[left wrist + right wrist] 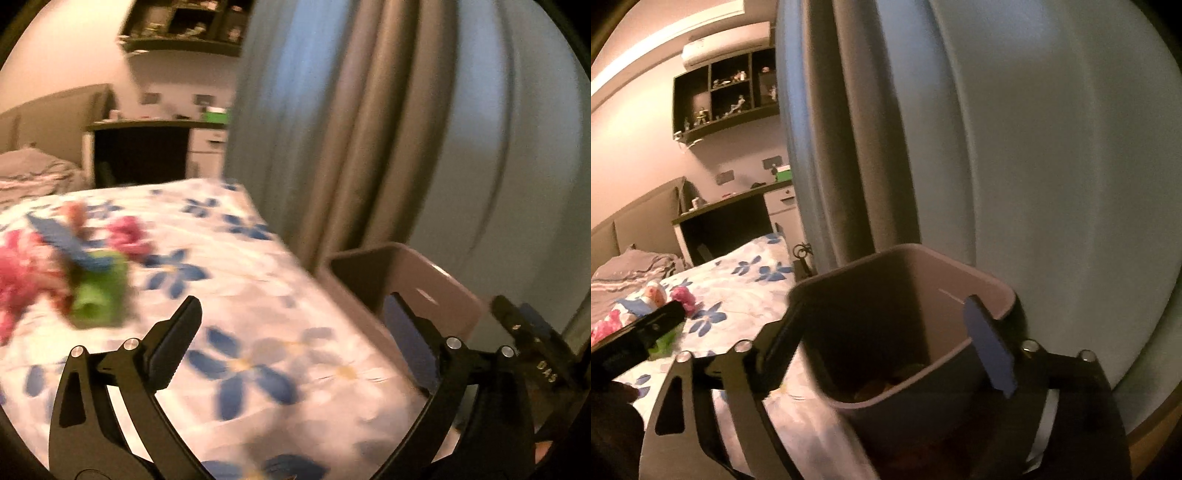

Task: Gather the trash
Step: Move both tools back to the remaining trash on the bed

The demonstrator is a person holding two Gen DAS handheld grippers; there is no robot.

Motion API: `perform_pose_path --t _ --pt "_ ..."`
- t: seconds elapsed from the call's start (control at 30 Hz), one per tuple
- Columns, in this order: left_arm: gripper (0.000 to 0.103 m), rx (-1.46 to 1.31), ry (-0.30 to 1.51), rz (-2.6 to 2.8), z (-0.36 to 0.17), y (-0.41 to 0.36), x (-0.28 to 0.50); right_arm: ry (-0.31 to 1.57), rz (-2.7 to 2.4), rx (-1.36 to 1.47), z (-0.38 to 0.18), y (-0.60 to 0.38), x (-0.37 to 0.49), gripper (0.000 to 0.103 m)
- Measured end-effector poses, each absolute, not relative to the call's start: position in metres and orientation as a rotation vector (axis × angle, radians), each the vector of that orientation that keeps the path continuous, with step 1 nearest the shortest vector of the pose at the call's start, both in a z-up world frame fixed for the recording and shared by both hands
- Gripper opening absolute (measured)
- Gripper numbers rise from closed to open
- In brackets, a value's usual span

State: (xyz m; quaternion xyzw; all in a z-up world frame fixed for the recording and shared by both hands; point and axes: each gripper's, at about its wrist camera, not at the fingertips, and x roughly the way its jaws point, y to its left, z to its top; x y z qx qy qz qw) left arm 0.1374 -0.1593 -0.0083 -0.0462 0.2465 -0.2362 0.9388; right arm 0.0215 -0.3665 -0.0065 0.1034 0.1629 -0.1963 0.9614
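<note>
A blurred pile of trash lies on the flowered bedsheet (258, 280): pink wrappers (22, 273), a green piece (99, 295) and a blue piece (62, 236). My left gripper (291, 299) hangs open and empty over the sheet, to the right of the pile. A grey bin (454, 291) stands beside the bed. My right gripper (884, 304) is open and empty above the bin (953, 280), its fingers straddling the mouth. Some trash (886, 384) lies dimly at the bin's bottom. In the right wrist view the trash pile (679, 295) sits far left, behind the left gripper's finger (650, 326).
Long grey-blue curtains (369, 147) hang right behind the bin. A dark desk (720, 225) and a wall shelf (727, 96) stand past the head of the bed. A crumpled grey blanket (631, 266) lies at the far end of the bed.
</note>
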Motion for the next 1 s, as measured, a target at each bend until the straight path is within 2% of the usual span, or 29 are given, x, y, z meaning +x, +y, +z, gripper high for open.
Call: perform_pose_path --t 0.4,1.0 --pt "0.097 -0.14 0.487 -0.152 -0.012 -0.03 0.122 0.338 -0.254 0.164 0.001 -0.301 0.038 0.088" --pt "0.097 -0.23 0.469 0.075 -0.021 0.084 0.114 0.41 0.026 0.073 -0.005 -0.178 0.093 0.088"
